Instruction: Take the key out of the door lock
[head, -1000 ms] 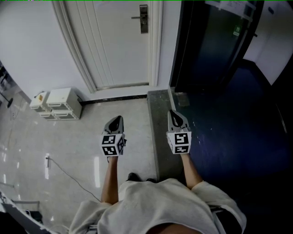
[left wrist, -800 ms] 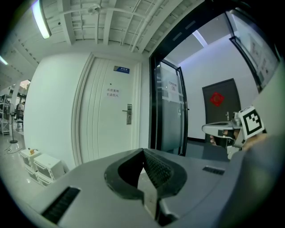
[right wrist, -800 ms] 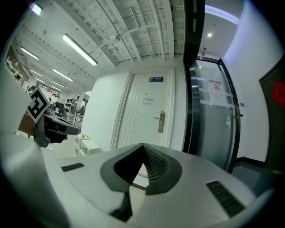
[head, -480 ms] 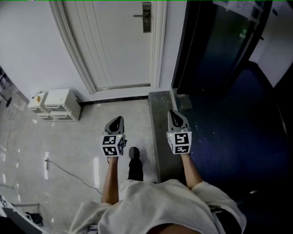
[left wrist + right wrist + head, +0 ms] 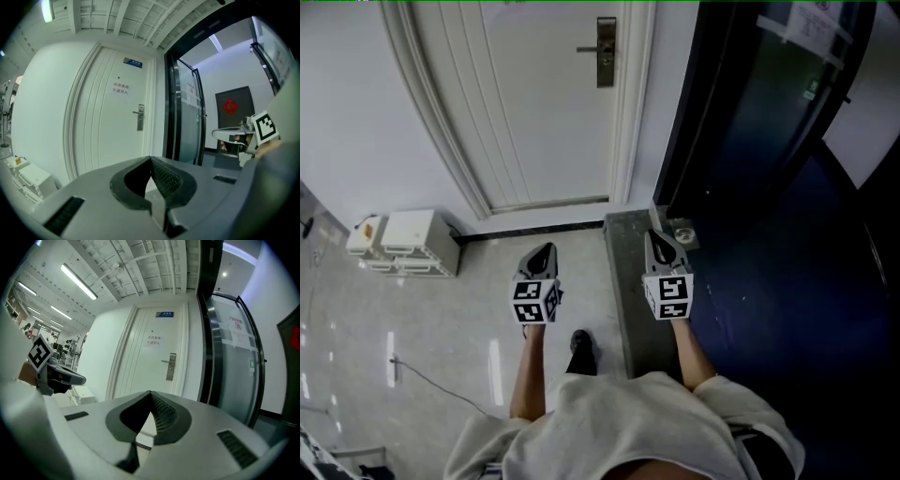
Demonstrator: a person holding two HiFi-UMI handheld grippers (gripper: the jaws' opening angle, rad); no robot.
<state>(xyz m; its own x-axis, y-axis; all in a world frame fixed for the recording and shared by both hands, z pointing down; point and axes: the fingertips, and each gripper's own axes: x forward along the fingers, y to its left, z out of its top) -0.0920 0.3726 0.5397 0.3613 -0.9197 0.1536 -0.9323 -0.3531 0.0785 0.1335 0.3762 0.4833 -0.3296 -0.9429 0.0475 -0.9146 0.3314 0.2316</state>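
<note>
The key could not be made out in any view; it was too small to tell at this range. The door lock (image 5: 606, 52), where it should sit, was an upright metal plate near the right edge of a closed white door (image 5: 534, 103), with a lever handle (image 5: 587, 49) pointing left from its top. The lock also showed in the left gripper view (image 5: 139, 118) and the right gripper view (image 5: 171, 366).

The lock lay ahead of and above both tongs, well apart from them. In the head view it stood between the two, and the right tongs (image 5: 654, 232) looked slightly nearer than the left tongs (image 5: 546, 246). Both pointed roughly level at the door. The left tongs (image 5: 151, 158) were closed with nothing between their tips, and so were the right tongs (image 5: 150, 393).

A key would likely stick straight out of the door face, so the pull would run back toward the person.

A dark glass door (image 5: 750, 103) stood to the right. White boxes (image 5: 403, 242) sat on the floor (image 5: 441, 319) by the left wall.
</note>
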